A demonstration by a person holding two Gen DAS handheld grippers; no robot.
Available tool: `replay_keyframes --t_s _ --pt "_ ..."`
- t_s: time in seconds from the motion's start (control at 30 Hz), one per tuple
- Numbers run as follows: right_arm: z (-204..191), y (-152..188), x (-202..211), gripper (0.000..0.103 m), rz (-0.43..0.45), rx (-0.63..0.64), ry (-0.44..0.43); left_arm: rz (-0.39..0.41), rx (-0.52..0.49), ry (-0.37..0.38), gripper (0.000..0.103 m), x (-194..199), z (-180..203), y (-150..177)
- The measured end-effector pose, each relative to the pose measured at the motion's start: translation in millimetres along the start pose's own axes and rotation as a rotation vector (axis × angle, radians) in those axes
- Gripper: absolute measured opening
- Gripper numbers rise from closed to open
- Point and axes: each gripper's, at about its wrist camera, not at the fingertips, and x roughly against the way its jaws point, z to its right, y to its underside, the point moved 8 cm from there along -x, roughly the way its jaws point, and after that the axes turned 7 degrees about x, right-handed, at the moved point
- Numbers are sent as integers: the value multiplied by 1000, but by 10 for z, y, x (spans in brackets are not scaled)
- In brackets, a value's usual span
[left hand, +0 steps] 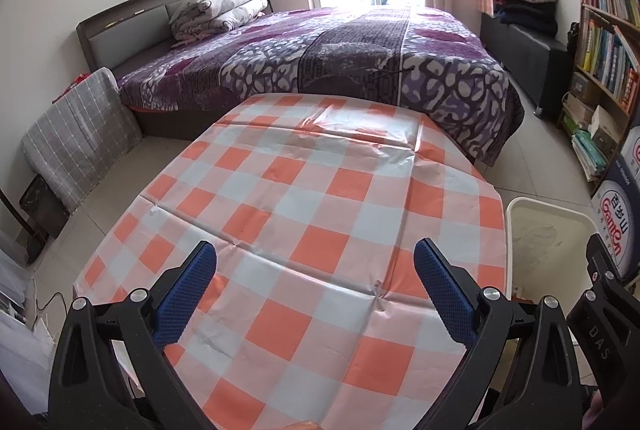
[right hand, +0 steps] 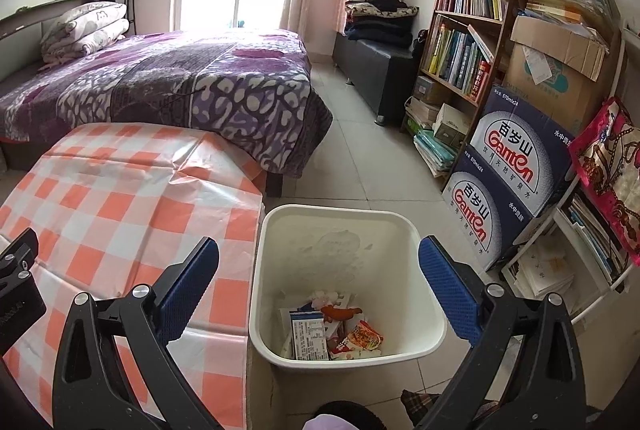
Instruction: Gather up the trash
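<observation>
A white trash bin (right hand: 416,246) stands on the floor right of the table. Several pieces of trash (right hand: 332,330), wrappers and paper, lie at its bottom. My right gripper (right hand: 318,276) is open and empty, held above the bin's mouth. My left gripper (left hand: 315,280) is open and empty above the table with the orange-and-white checked cloth (left hand: 304,198). No trash shows on the cloth. The bin's rim (left hand: 540,206) shows at the right of the left wrist view, with part of the right gripper (left hand: 604,290) beside it.
A bed with a purple cover (left hand: 320,46) stands behind the table (right hand: 120,198). A bookshelf (right hand: 472,42) and stacked water cartons (right hand: 512,174) line the right wall. A dark bench with folded clothes (right hand: 376,70) is farther back. Tiled floor (right hand: 360,158) lies between bed and shelf.
</observation>
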Motion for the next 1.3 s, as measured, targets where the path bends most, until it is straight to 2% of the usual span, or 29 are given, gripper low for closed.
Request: replay_keyframes --t_s 0.33,1.3 --pt "-29 36 -54 96 -34 -5 -18 -5 -11 -6 96 -17 2 -5" --pt "-68 82 -64 96 -43 -4 -24 0 -29 -42 96 -69 -31 -9"
